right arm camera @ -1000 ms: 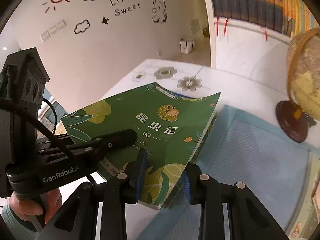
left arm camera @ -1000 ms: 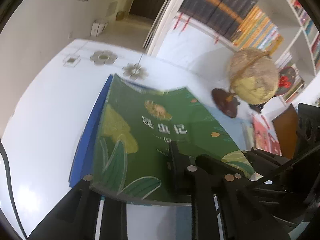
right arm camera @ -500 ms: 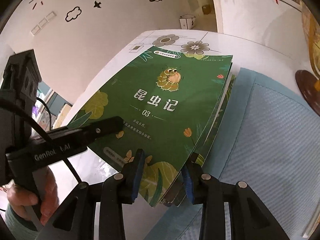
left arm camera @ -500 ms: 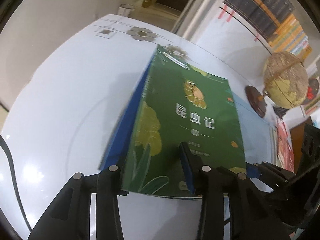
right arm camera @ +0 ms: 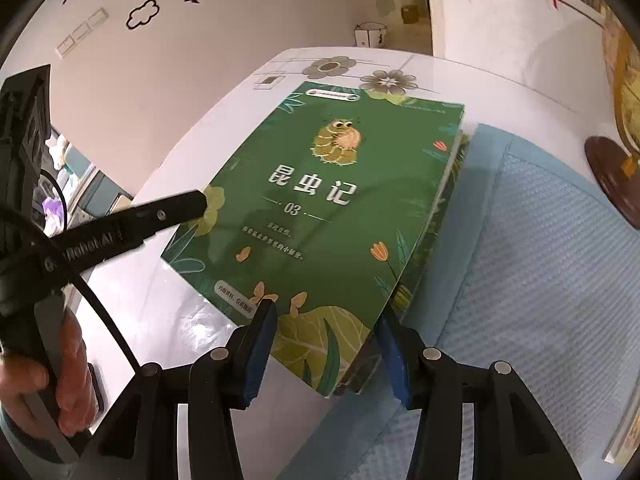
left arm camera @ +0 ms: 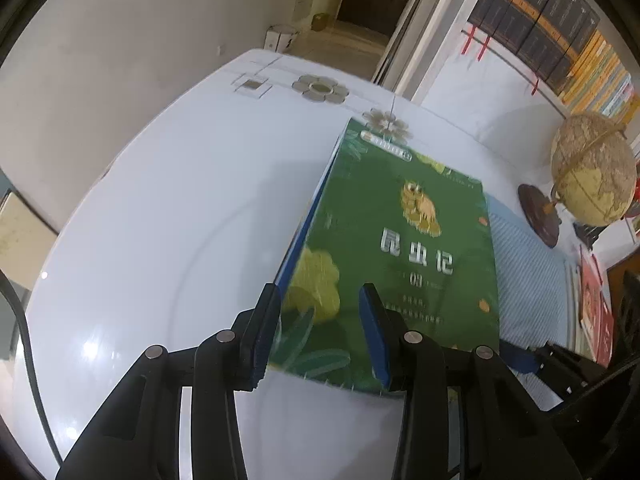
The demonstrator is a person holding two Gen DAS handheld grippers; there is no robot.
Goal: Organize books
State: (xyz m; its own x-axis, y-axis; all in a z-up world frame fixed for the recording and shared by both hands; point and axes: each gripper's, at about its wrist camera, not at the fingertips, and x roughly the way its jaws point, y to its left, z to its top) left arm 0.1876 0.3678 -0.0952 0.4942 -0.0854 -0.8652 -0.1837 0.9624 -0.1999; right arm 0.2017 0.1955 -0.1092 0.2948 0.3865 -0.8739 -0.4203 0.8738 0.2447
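Observation:
A green book [left arm camera: 396,248] with a caterpillar picture tops a small stack on the white table [left arm camera: 180,220]; a blue book edge [left arm camera: 308,220] shows under it. It also fills the right wrist view [right arm camera: 332,200]. My left gripper [left arm camera: 320,332] is open, its fingers astride the stack's near left corner. My right gripper [right arm camera: 326,348] is open, its fingers astride the stack's near right corner. The left gripper's finger [right arm camera: 160,216] reaches the book's left edge in the right wrist view.
A light blue mat [right arm camera: 520,260] lies right of the stack. A globe [left arm camera: 592,172] on a dark wooden base stands at the far right. Bookshelves [left arm camera: 552,28] line the back wall. Red books [left arm camera: 596,312] lie at the right edge.
The green book has come down from its lifted, tilted pose and lies flat on the stack. Both grippers have opened and let go of it.

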